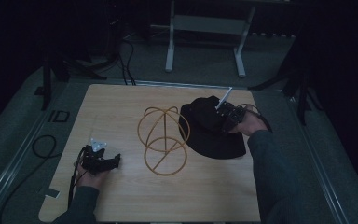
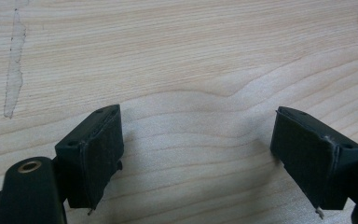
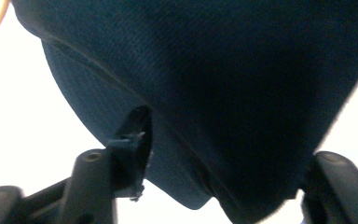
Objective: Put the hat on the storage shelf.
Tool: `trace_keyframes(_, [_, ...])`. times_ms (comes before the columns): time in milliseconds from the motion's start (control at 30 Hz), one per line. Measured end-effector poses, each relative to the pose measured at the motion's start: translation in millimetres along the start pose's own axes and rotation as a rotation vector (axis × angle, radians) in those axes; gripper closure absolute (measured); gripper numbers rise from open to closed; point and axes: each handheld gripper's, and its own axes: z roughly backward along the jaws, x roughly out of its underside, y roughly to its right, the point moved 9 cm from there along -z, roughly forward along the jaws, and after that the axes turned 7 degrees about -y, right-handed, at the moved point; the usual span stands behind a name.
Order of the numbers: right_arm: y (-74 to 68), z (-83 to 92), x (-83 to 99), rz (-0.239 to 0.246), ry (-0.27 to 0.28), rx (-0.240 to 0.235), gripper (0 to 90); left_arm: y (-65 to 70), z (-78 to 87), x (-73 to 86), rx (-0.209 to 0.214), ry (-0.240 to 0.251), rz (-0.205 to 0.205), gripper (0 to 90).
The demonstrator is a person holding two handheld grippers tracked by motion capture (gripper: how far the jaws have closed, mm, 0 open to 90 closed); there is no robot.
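In the high view the right hand-held gripper (image 1: pixel 223 115) sits right of centre, on a black cap (image 1: pixel 209 128) that lies on the wooden surface (image 1: pixel 121 102). Just left of the cap stands a golden wire stand (image 1: pixel 162 140), a frame of rings near the middle of the picture. In the right gripper view the cap's dark cloth runs between the two jaws, which stand about half open; the left pad is close against the fabric, the right one is hidden behind it, so whether the cloth is actually pinched I cannot tell.

The step looks like taking hold of the cap, probably to set it on the stand. To do that well, the jaws should close on a firm part, the brim edge or its seam, not on loose crown cloth that will slip or bunch.

The left hand-held gripper (image 1: pixel 103 161) rests at the lower left on the bare surface, jaws wide apart and empty. It could steady the stand when the cap comes over.
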Motion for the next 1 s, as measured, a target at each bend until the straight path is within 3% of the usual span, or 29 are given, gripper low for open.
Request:
trace_keyframes(100, [-0.7, -0.6, -1.1, 0.000, -0.006, -0.015, 50.6, 0.0, 0.0, 0.0, 0.000, 0.000, 0.000, 17.5])
trace_keyframes(133, [-1.6, -0.3, -2.9, 0.000, -0.006, -0.027, 57.2, 0.0, 0.0, 0.0, 0.000, 0.000, 0.000, 17.5])
trace_keyframes(200, [-1.9, -0.3, -3.4, -0.001, -0.009, -0.027, 59.2, 0.0, 0.0, 0.0, 0.000, 0.000, 0.000, 17.5])
trace_keyframes(333, [2.6, -1.4, -5.2, -0.027, -0.019, -0.006, 74.8, 0.0, 0.0, 0.0, 0.000, 0.000, 0.000, 17.5])
trace_keyframes(433, [2.7, -1.3, -4.7, -0.027, -0.023, -0.010, 80.9, 0.0, 0.0, 0.0, 0.000, 0.000, 0.000, 17.5])
trace_keyframes(633, [0.4, -2.9, -4.6, -0.012, -0.025, -0.003, 86.2, 0.0, 0.0, 0.0, 0.000, 0.000, 0.000, 17.5])
trace_keyframes(1000, [-6.3, 2.6, -1.5, -0.014, -0.004, -0.040, 87.2, 0.0, 0.0, 0.0, 0.000, 0.000, 0.000, 17.5])
